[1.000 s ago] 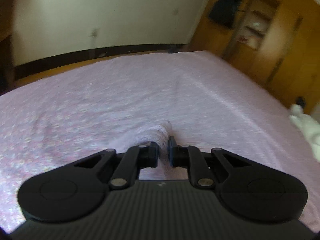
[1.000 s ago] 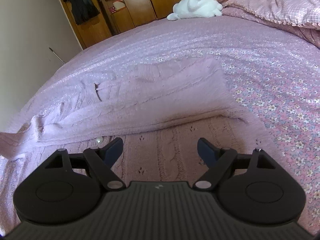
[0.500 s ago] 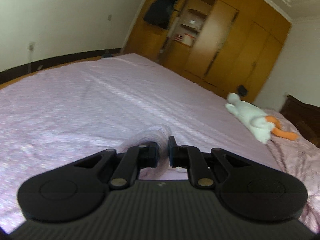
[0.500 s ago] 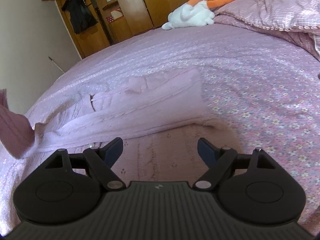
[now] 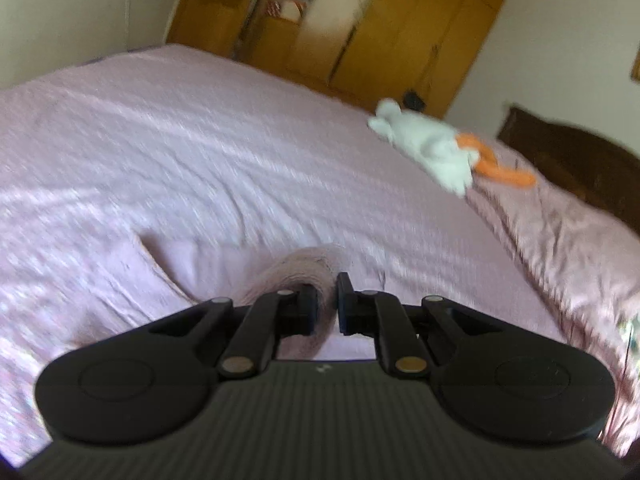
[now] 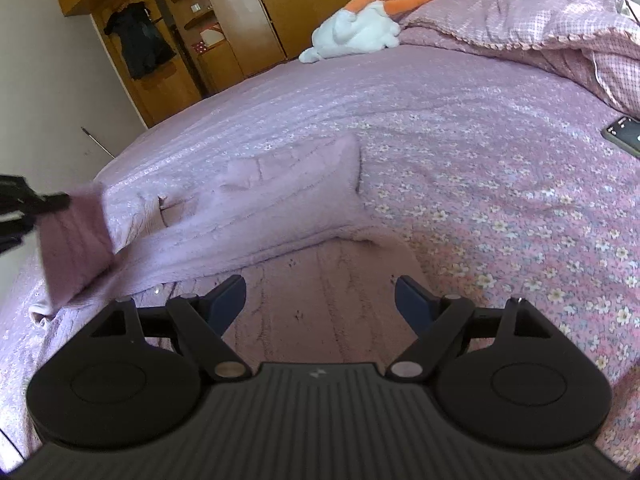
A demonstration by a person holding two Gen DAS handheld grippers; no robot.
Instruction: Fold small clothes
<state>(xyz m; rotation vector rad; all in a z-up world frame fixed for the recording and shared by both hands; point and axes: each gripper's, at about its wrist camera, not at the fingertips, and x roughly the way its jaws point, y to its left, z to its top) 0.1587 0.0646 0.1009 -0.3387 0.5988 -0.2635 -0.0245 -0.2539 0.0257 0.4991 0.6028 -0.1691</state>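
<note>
**Sleeve pinched on the left, right fingers waiting wide**

The left gripper (image 5: 335,300) is clamping its fingers (image 5: 304,310) nearly together on the sleeve end (image 5: 308,270) of the pink knitted sweater (image 6: 288,208), which is bunching just ahead of the tips. The right gripper (image 6: 320,300) is hovering with its fingers (image 6: 230,296) spread wide and gripping nothing; the sweater's cable-knit panel is lying directly between and below them on the bed (image 6: 500,168). The knit is looking soft, light and floppy, likely stretching and sagging when lifted, so cuffs, hems and shoulder seams are the sensible holds. Beyond the fingertips the folded body is resting flat. Farther off, a white plush toy (image 6: 356,32) is lying near a rumpled quilt (image 6: 540,12).
</note>
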